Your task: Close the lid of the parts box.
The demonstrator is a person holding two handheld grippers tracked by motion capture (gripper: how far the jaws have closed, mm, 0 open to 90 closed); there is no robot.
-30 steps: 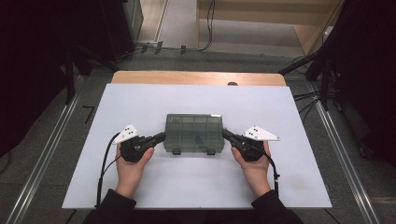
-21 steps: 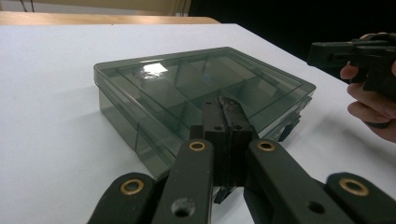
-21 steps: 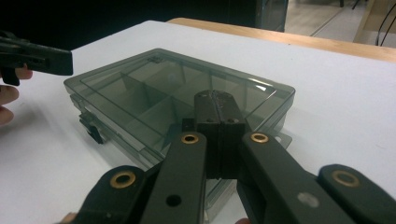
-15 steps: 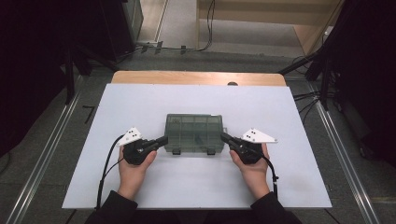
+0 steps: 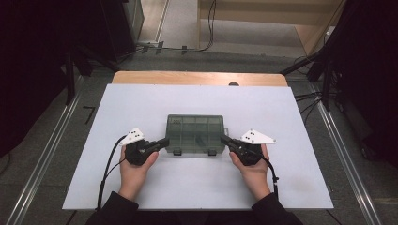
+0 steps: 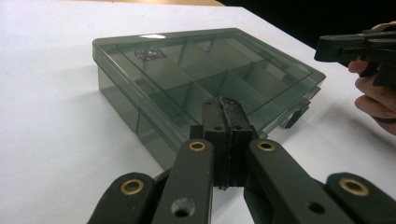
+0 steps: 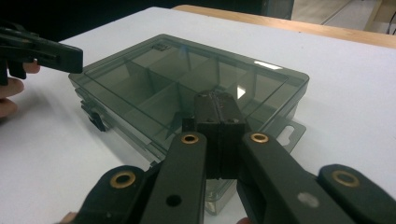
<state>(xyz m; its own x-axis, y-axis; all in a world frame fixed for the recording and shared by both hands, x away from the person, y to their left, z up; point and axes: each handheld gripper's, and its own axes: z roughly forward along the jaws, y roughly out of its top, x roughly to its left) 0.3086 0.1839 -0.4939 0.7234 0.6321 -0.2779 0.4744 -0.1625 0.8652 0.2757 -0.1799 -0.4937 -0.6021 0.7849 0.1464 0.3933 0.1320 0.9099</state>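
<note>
**Both grippers staged at the box's front corners, nothing gripped**

Left to right, high view:

- Left gripper (image 5: 162,142): held low over the white surface (image 5: 281,112), tip aimed at the front-left corner of the box, just beside it. In the left gripper view its fingers (image 6: 227,122) are pressed together with nothing between them. Can't tell whether the tip touches the box wall.
- Smoky grey translucent plastic compartment box (image 5: 195,133): flat on the surface, about centre, between the two grippers. Lid down. Dividers show through the lid; can't make out any contents. Two dark latches on the front edge, facing the person (image 5: 176,151). Hang tab on the box's right end.
- Right gripper (image 5: 225,139): mirrored pose, tip at the front-right corner. In the right gripper view its fingers (image 7: 215,114) are likewise closed on nothing, hovering over that corner near the hang tab.

Step, my read: approach/brace. Both tips are placed but nothing is engaged; lid looks latched.

Next move, likely: open the box. That needs one closed tip to pin the base or lid corner while the other works under a front latch and flips it. Neither tip is at a latch yet, so each would have to shift inward along the front edge. Risk: the light box skates on the smooth surface if pushed from one side only.
</note>
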